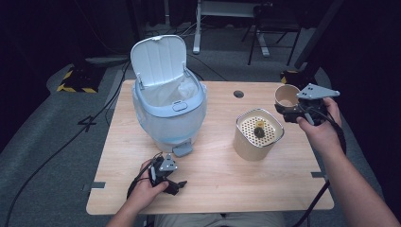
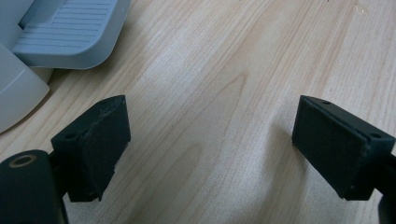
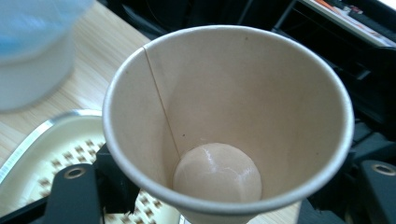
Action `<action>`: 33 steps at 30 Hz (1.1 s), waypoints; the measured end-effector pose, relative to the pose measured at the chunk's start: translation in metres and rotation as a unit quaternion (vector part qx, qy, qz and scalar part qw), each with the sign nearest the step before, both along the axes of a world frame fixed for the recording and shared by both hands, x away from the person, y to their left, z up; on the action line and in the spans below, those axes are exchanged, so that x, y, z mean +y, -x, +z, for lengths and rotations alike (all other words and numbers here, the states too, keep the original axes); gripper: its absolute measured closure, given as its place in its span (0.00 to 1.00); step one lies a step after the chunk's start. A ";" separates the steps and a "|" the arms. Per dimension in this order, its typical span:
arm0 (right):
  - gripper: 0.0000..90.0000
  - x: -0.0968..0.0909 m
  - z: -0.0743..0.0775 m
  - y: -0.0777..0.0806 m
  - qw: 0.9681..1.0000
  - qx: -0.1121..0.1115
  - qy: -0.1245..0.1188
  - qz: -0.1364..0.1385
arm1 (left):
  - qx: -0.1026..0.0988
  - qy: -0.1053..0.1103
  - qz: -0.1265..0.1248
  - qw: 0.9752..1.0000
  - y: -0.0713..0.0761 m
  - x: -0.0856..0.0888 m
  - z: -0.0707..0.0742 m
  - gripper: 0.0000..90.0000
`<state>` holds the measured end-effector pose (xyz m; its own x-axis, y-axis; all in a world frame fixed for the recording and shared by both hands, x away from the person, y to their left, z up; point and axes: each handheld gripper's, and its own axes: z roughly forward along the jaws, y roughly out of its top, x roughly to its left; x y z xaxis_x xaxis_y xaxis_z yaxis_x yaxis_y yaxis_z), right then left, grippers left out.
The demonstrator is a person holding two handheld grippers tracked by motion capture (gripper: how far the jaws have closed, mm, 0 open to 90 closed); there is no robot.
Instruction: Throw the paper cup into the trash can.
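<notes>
An empty paper cup [image 1: 285, 94] [image 3: 229, 102] hangs tilted above the table's right side, with my right gripper [image 1: 289, 108] [image 3: 224, 191] shut on its lower wall. Below and to its left stands a beige container [image 1: 255, 142] with a perforated top [image 3: 56, 144]; a small dark object [image 1: 259, 131] lies on that top. A pale blue pedal bin [image 1: 168, 111] stands mid-left, its lid [image 1: 158, 59] raised and a liner inside. My left gripper [image 1: 176, 185] [image 2: 212, 135] is open low over bare wood, just in front of the bin's pedal [image 1: 183, 150] [image 2: 70, 32].
The wooden table [image 1: 217, 184] has a round cable hole [image 1: 239, 94] near its far edge. Cables run over the grey floor at the left, and chair and desk legs stand beyond the table. The bin [image 3: 32, 46] shows blurred in the right gripper view.
</notes>
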<state>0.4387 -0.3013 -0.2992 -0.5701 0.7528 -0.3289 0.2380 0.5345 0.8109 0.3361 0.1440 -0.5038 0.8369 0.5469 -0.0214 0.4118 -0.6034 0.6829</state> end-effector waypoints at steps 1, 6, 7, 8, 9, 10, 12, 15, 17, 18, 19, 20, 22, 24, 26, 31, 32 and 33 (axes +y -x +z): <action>0.31 0.000 0.001 -0.001 1.000 0.002 -0.007 0.003 | 0.000 0.000 0.001 1.000 0.000 0.000 0.000 0.14; 0.31 0.006 0.007 -0.006 0.999 0.012 -0.025 0.024 | -0.002 -0.001 0.003 1.000 0.001 0.000 0.000 0.14; 0.31 0.008 0.008 -0.008 0.999 0.012 -0.028 0.027 | -0.002 -0.001 0.005 1.000 0.002 0.000 0.000 0.14; 0.31 0.010 0.010 -0.009 0.999 0.011 -0.029 0.030 | -0.002 -0.001 0.006 1.000 0.002 0.000 0.000 0.14; 0.31 0.013 0.011 -0.011 0.999 0.010 -0.030 0.032 | -0.002 -0.001 0.008 1.000 0.002 0.000 0.000 0.14; 0.31 0.016 0.013 -0.012 0.999 0.008 -0.031 0.034 | -0.002 -0.001 0.009 1.000 0.002 0.000 0.000 0.14; 0.31 0.022 0.017 -0.015 0.998 0.007 -0.037 0.045 | -0.003 -0.001 0.013 1.000 0.003 0.000 0.000 0.14; 0.31 0.033 0.024 -0.019 0.997 0.010 -0.045 0.063 | -0.002 -0.002 0.024 1.000 0.005 0.000 0.000 0.14; 0.31 0.041 0.028 -0.022 0.996 0.014 -0.051 0.077 | -0.001 -0.002 0.034 0.999 0.006 -0.001 0.000 0.12; 0.31 0.046 0.031 -0.024 0.995 0.016 -0.055 0.086 | -0.001 -0.003 0.037 0.999 0.006 -0.001 0.000 0.12; 0.31 0.050 0.033 -0.026 0.994 0.017 -0.058 0.091 | -0.001 -0.002 0.039 0.999 0.007 -0.001 0.000 0.12; 0.31 0.052 0.035 -0.027 0.994 0.016 -0.060 0.095 | -0.001 -0.002 0.040 0.999 0.007 -0.001 0.000 0.12; 0.31 0.060 0.040 -0.030 0.992 0.021 -0.069 0.105 | 0.000 -0.002 0.041 0.999 0.007 0.000 0.000 0.12; 0.31 0.067 0.044 -0.033 0.990 0.022 -0.076 0.114 | 0.000 -0.002 0.045 0.999 0.008 0.000 0.000 0.12; 0.31 0.075 0.048 -0.035 0.989 0.025 -0.083 0.122 | 0.000 -0.002 0.045 0.999 0.008 0.000 0.000 0.12; 0.31 0.095 0.057 -0.040 0.985 0.030 -0.097 0.139 | -0.001 -0.001 0.046 0.999 0.008 0.000 0.000 0.12; 0.31 0.099 0.059 -0.041 0.984 0.030 -0.101 0.143 | 0.000 -0.002 0.046 0.999 0.008 0.000 0.000 0.12; 0.31 0.103 0.060 -0.042 0.983 0.032 -0.107 0.148 | -0.001 -0.001 0.046 0.999 0.008 0.000 0.000 0.12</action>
<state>0.4805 -0.1984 -0.2392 -0.7883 0.5996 -0.1382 0.1516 0.4070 0.9008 0.3280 0.1442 -0.5041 0.7835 0.6211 -0.0189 0.4645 -0.5652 0.6818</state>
